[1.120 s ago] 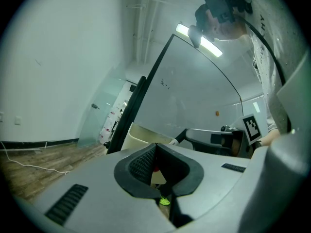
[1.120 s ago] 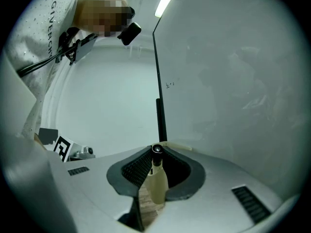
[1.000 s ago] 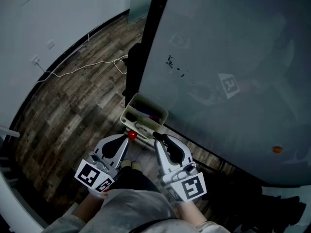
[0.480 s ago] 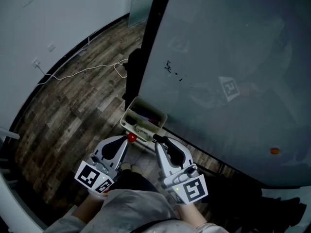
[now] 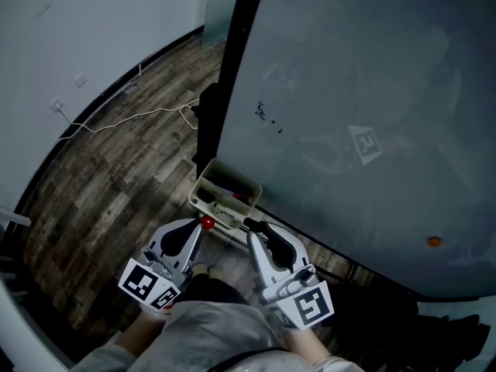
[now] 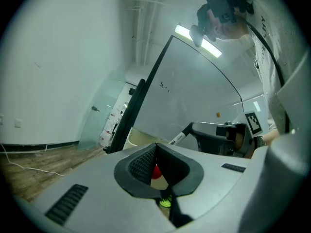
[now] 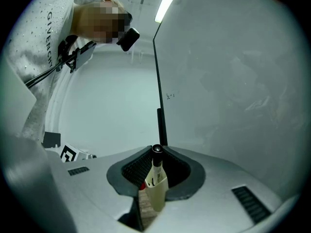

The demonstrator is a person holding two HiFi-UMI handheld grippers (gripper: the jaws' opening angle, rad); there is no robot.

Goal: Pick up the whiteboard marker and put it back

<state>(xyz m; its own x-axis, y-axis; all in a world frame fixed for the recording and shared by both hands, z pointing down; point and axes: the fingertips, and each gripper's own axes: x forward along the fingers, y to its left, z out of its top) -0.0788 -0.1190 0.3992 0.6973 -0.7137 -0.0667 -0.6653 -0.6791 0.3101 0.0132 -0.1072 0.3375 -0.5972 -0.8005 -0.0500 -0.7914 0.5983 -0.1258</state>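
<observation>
Right claw grips whiteboard marker; slants toward tray

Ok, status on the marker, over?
Right tongs clamped on marker, cap end. Left tongs closed, red bit at tips. Marker slanting down at tray, not released. Nothing blocking.

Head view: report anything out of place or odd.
Nothing is spilled or broken. The black-capped white whiteboard marker is out of the beige plastic tray, clamped in the right claw at its near edge. A loose white cable trails across the wooden floor.
</observation>
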